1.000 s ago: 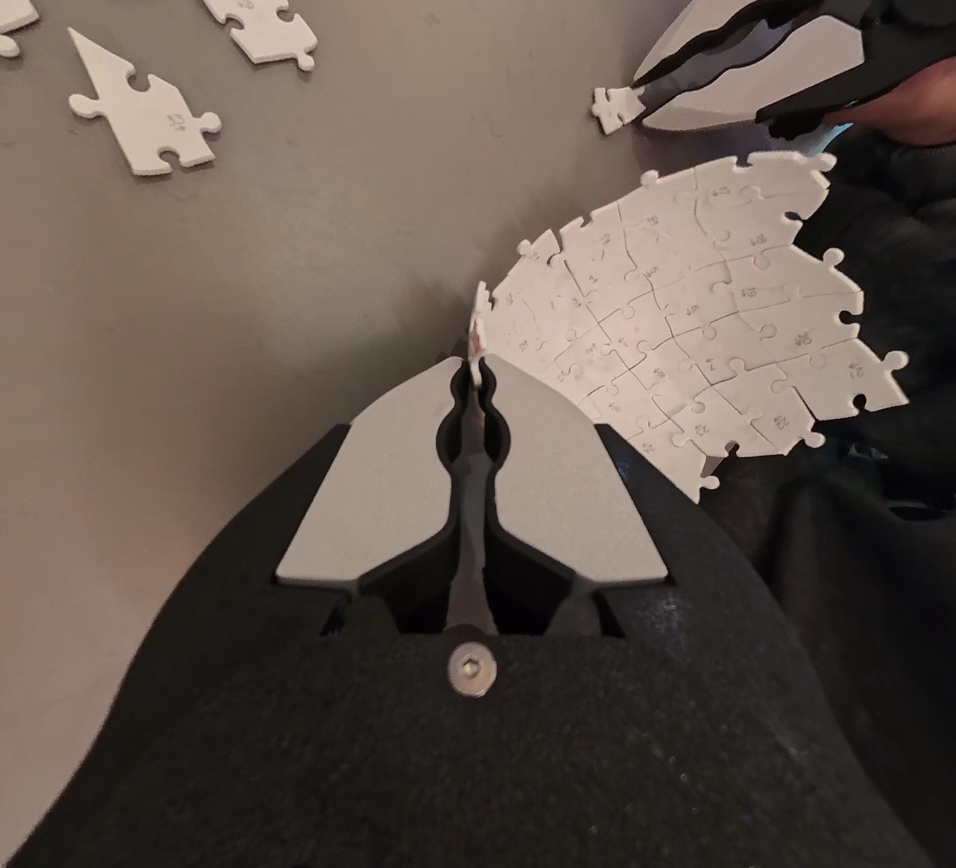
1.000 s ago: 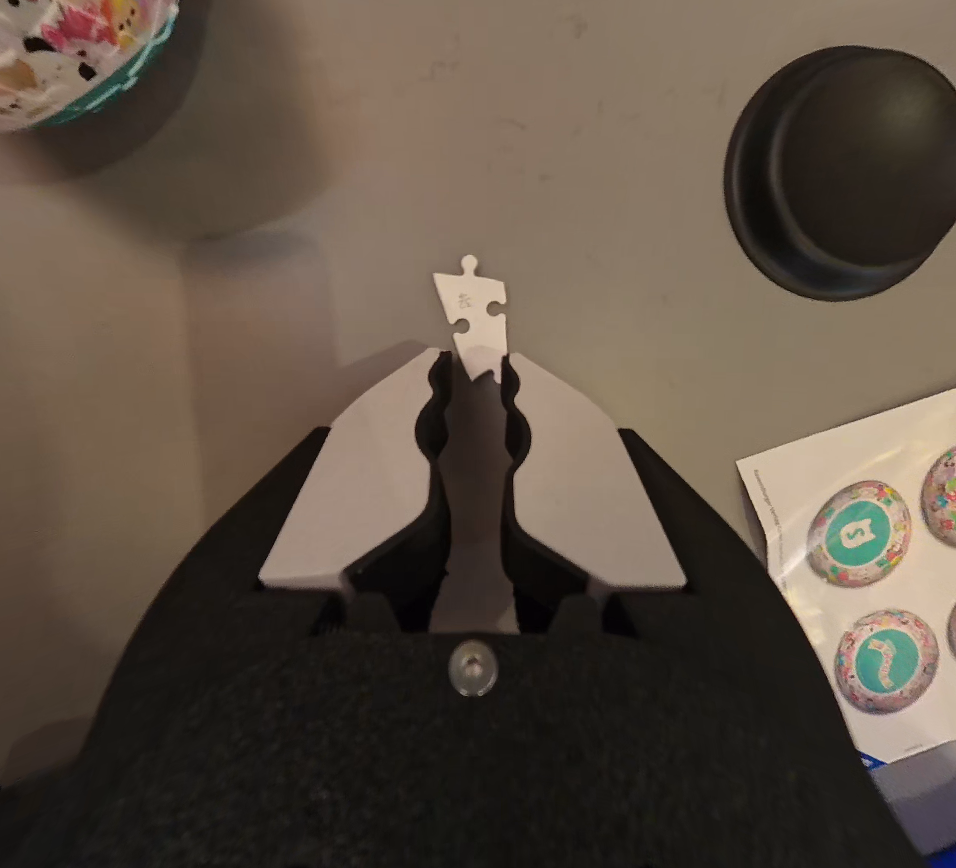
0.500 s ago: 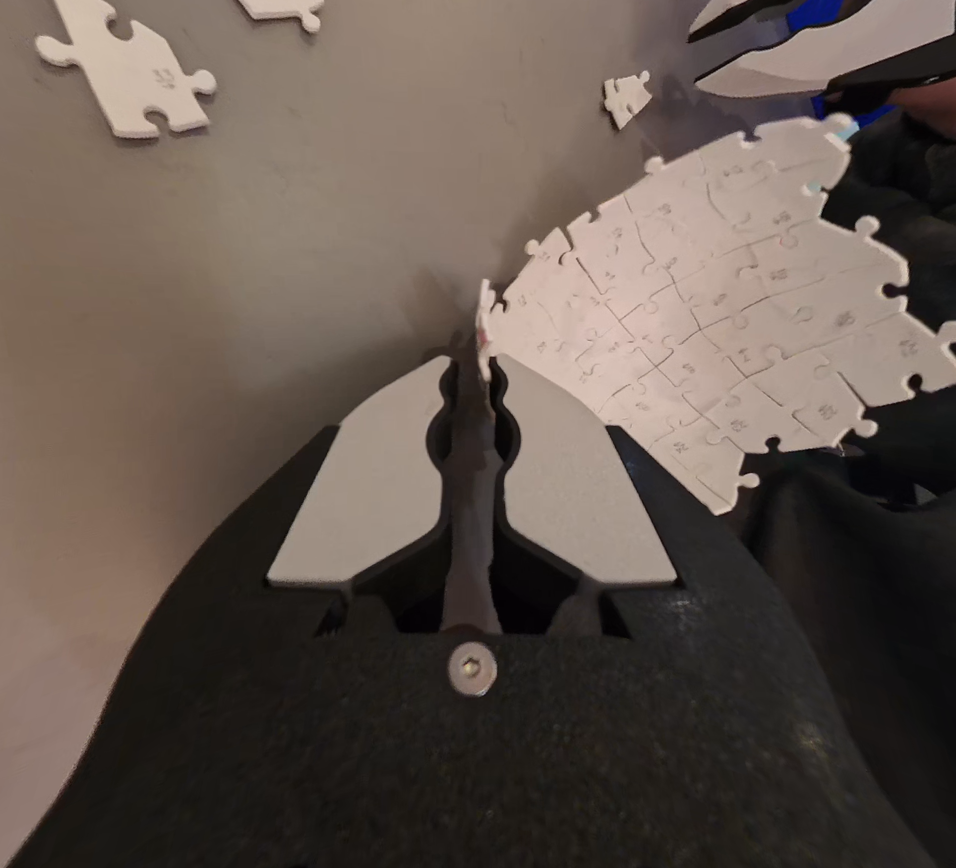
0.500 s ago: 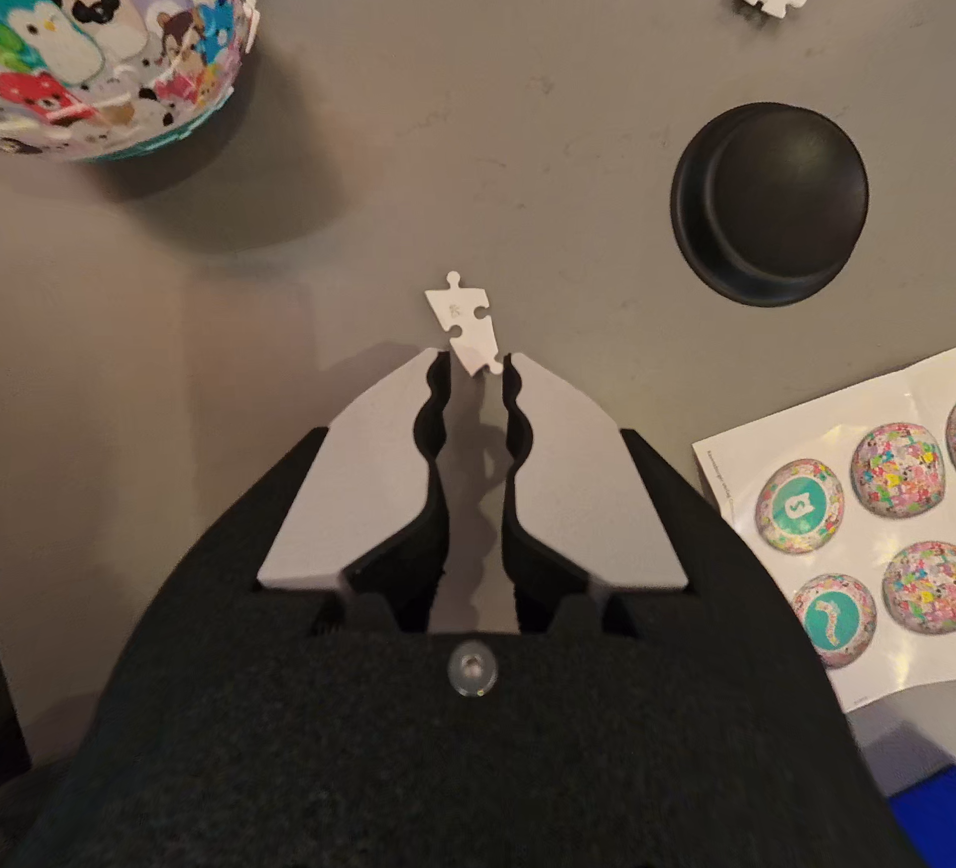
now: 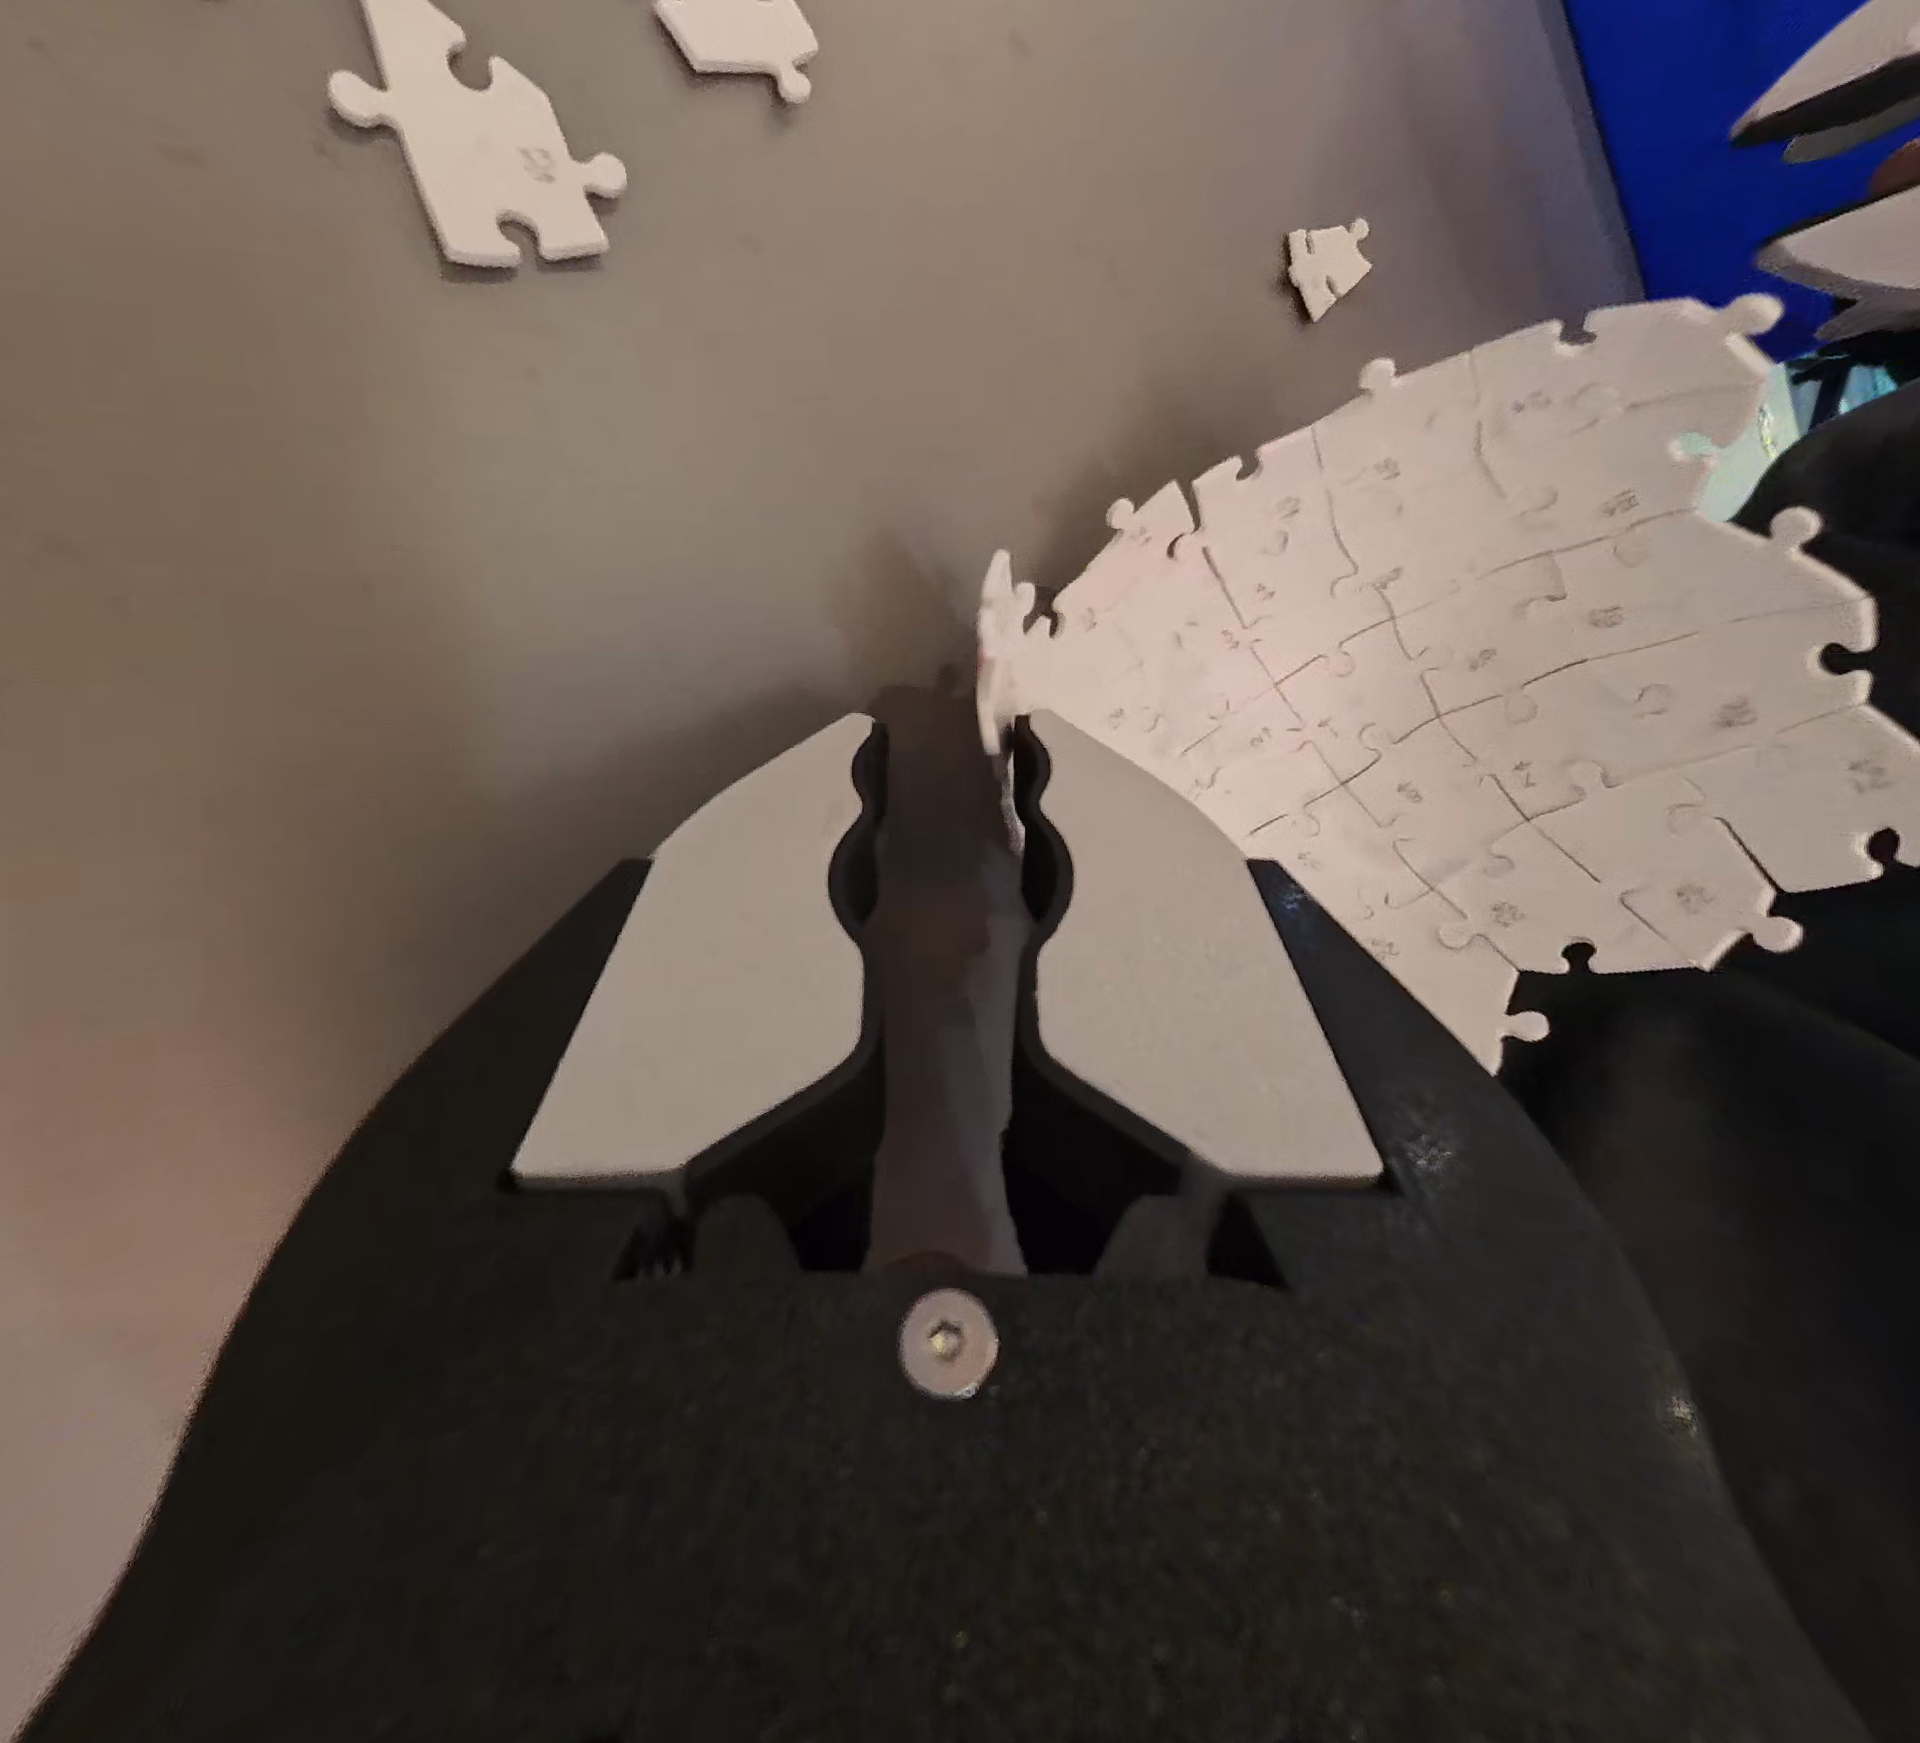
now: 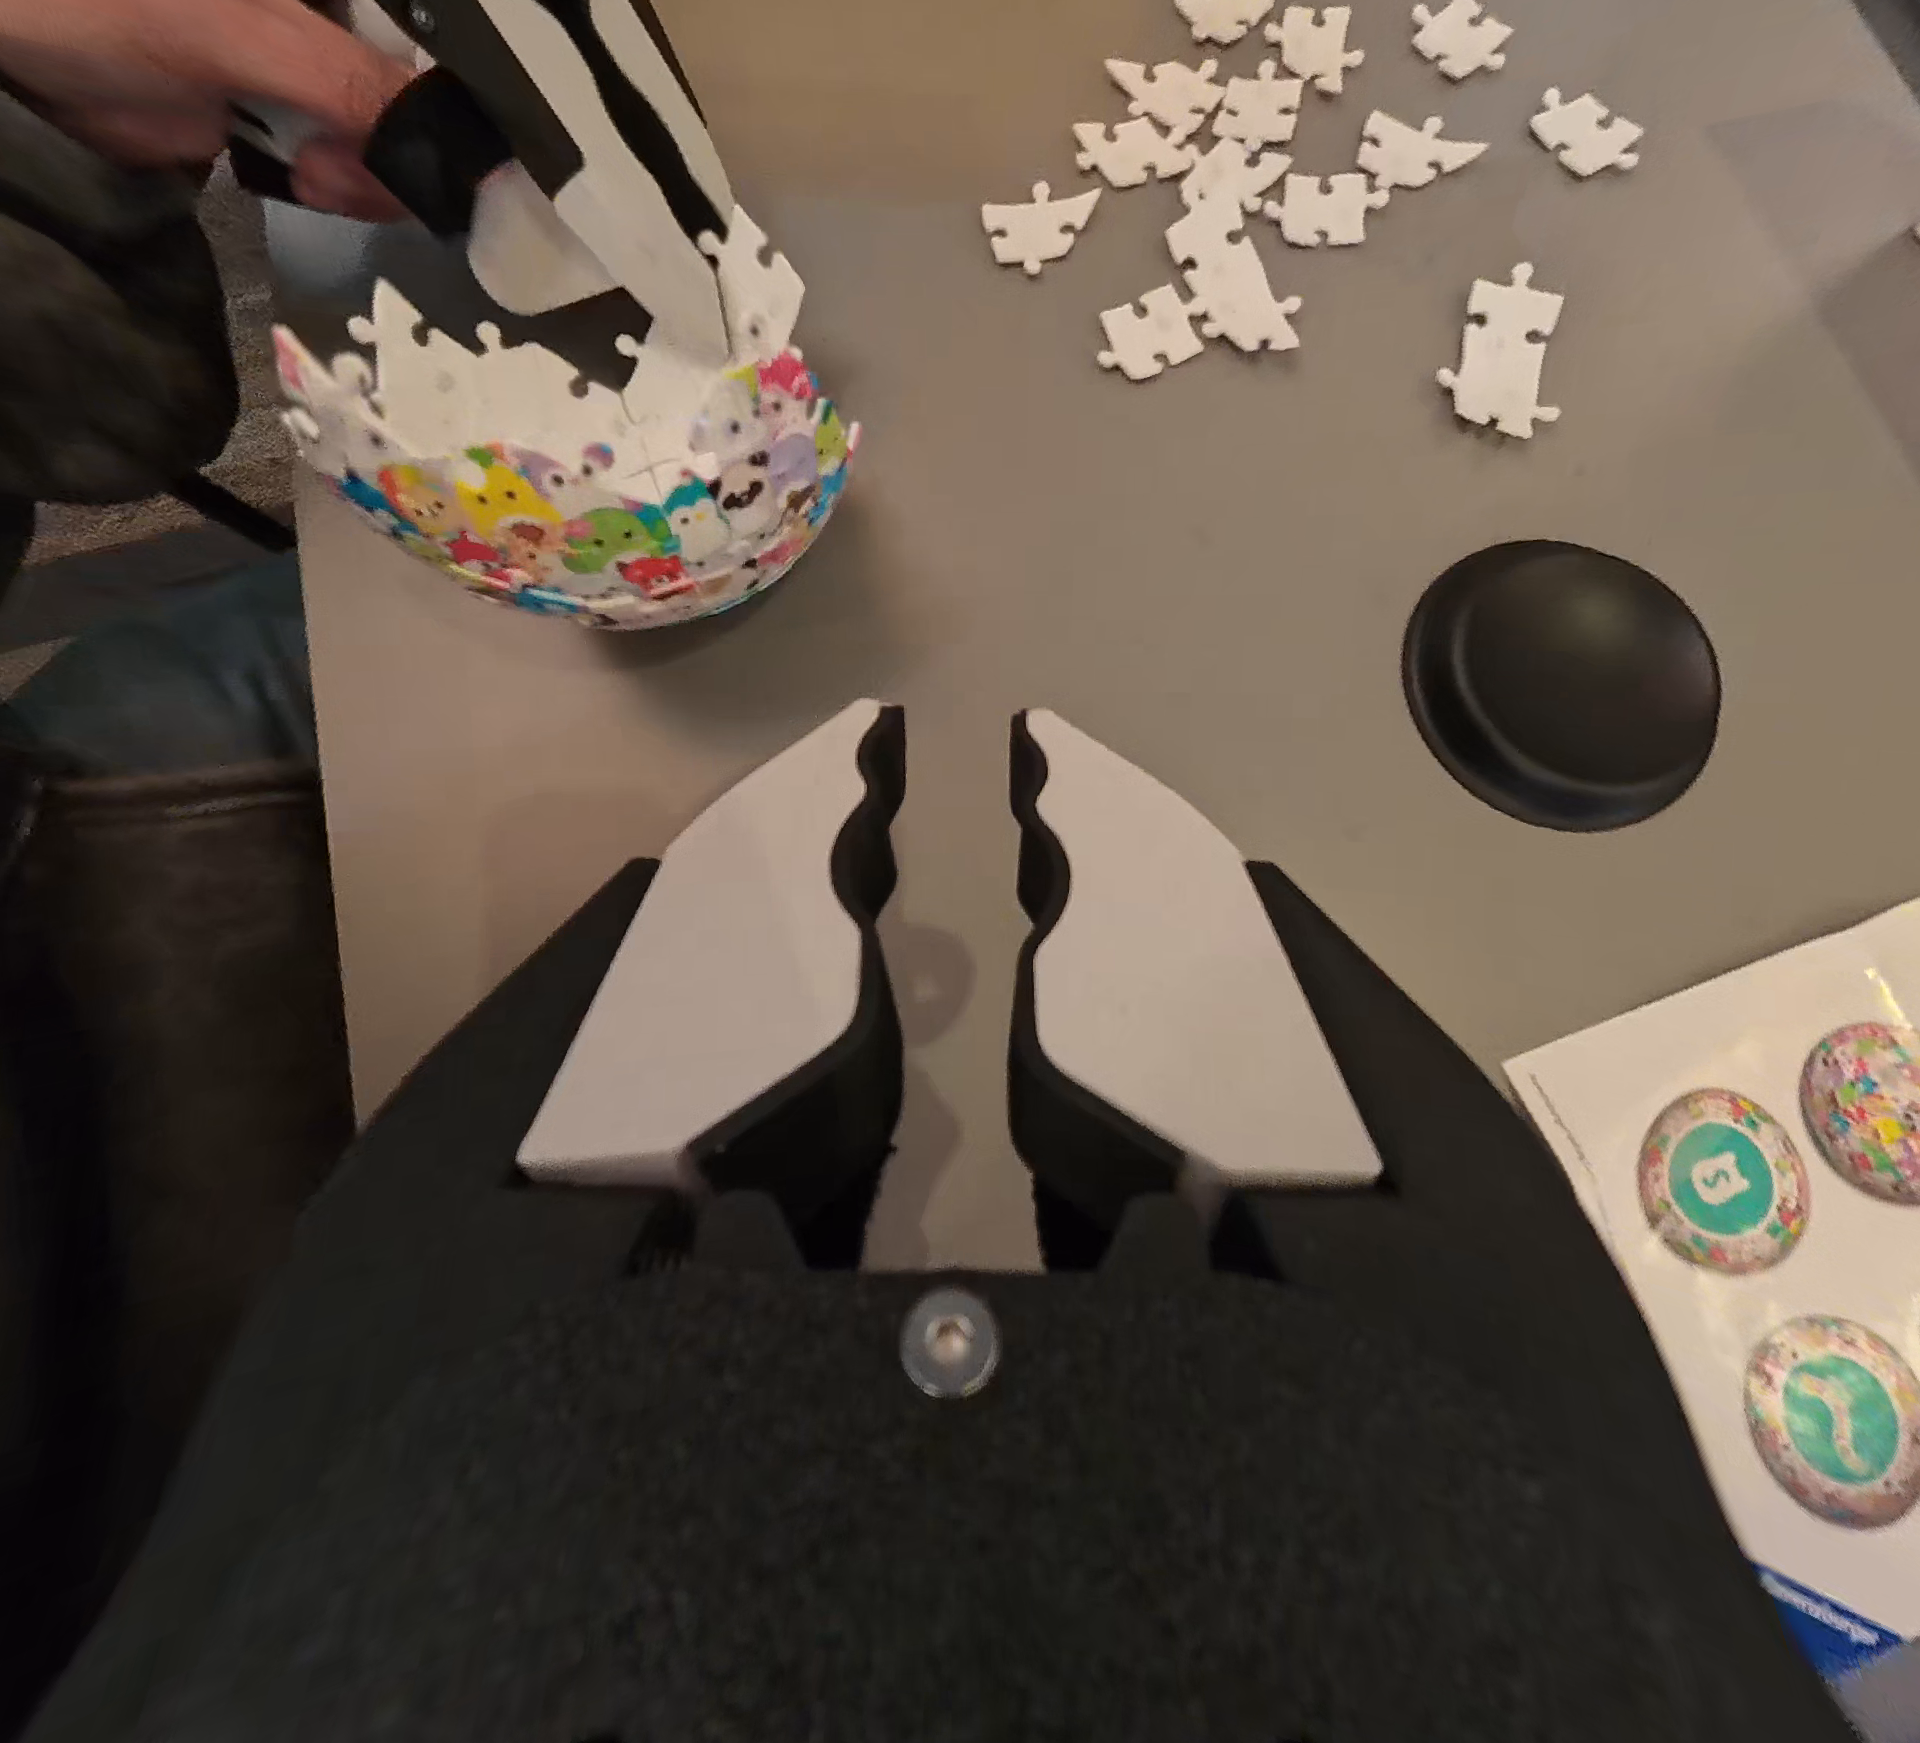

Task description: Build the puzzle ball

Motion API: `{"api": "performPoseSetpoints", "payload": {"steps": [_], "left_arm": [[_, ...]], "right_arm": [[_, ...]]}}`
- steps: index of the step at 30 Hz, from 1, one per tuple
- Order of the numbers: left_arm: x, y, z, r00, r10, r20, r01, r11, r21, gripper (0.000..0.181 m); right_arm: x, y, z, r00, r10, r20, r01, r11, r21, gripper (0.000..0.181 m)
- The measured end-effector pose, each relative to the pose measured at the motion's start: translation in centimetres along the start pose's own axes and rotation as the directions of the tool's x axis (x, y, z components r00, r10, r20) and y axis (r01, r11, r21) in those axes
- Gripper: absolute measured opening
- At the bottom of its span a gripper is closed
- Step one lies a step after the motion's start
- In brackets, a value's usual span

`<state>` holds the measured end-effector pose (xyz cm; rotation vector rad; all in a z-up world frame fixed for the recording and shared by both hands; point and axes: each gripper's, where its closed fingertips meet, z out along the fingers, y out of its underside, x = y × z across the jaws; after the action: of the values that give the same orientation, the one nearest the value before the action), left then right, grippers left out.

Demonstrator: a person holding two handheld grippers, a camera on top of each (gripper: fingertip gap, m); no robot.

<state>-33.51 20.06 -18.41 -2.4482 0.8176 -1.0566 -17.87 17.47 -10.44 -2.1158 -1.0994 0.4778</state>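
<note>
Left gripper (image 5: 951,737), jaws narrow, seemingly pinches my half-built shell's (image 6: 582,488) rim; right gripper (image 6: 956,727) gapes empty. Light, brittle joints: I grip edges only.

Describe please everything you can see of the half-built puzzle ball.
The half-built puzzle ball is an open curved shell of interlocked pieces, apparently stiff plastic. Its outside shows colourful cartoon animals; its inside is white with small printed marks. The rim is jagged with knobs and notches. It sits tilted near the grey table's edge. The left claw is on its rim, its jaws slightly parted in the left wrist view.
</note>
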Motion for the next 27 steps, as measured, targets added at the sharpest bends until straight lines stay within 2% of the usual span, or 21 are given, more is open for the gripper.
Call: {"api": "performPoseSetpoints", "payload": {"steps": [2, 5, 10, 13, 19, 27], "left_arm": [[0.1, 0.0, 0.0, 1.000, -0.002, -0.007, 0.002, 1.000, 0.001, 0.022], [0.0, -0.1, 0.1, 1.000, -0.004, -0.005, 0.004, 1.000, 0.005, 0.021], [-0.3, -0.1, 0.0, 0.997, 0.045, 0.063, -0.045, 0.999, -0.004, 0.022], [-0.8, -0.2, -0.1, 0.982, 0.117, 0.147, -0.116, 0.993, -0.015, 0.028], [-1.5, -0.7, -0.3, 0.927, 0.249, 0.279, -0.248, 0.968, -0.038, 0.030], [-1.6, -0.7, -0.1, 0.933, 0.242, 0.267, -0.243, 0.970, -0.031, 0.029]], "right_arm": [[0.5, 0.5, -0.1, 0.999, 0.015, -0.038, -0.015, 1.000, -0.011, 0.019], [2.1, 2.9, -0.2, 0.995, 0.031, -0.091, -0.036, 0.998, -0.053, 0.019], [3.6, 6.3, -0.2, 0.987, 0.138, -0.080, -0.145, 0.985, -0.092, 0.020], [3.5, 6.5, 0.2, 0.985, 0.162, -0.063, -0.167, 0.982, -0.085, 0.020], [3.6, 6.8, 1.6, 0.992, 0.085, -0.090, -0.095, 0.988, -0.118, 0.020], [4.3, 7.2, 1.5, 0.997, 0.055, -0.054, -0.059, 0.995, -0.086, 0.024]]}}
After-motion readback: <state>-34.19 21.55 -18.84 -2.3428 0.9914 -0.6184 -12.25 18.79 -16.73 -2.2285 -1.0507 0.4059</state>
